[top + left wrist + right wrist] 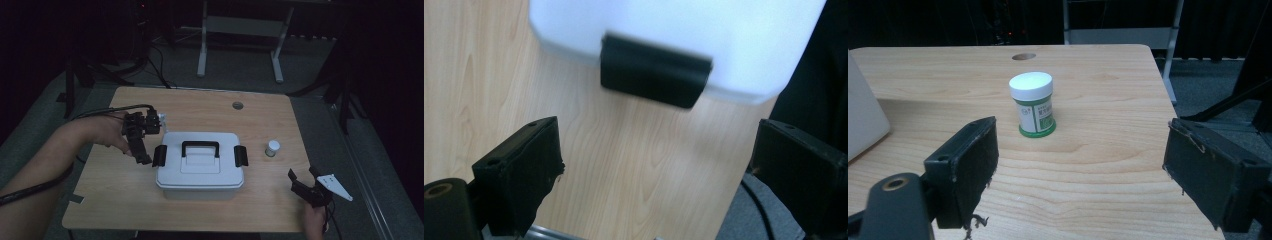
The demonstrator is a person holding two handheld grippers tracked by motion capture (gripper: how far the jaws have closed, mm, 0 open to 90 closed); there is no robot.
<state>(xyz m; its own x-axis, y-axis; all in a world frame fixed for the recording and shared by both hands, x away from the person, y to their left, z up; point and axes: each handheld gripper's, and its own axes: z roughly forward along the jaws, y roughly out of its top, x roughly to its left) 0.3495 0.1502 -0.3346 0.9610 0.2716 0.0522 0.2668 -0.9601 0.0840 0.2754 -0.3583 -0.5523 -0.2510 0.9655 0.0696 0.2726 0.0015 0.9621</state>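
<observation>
Left gripper [145, 157] jaws apart beside box latch [655, 71]; jar [1032, 104] upright

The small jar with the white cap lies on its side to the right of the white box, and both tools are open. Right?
Not quite. The small jar stands upright on the table, cap up, as the right gripper view shows. It is to the right of the white box, and the left tool and right tool are both open.
</observation>
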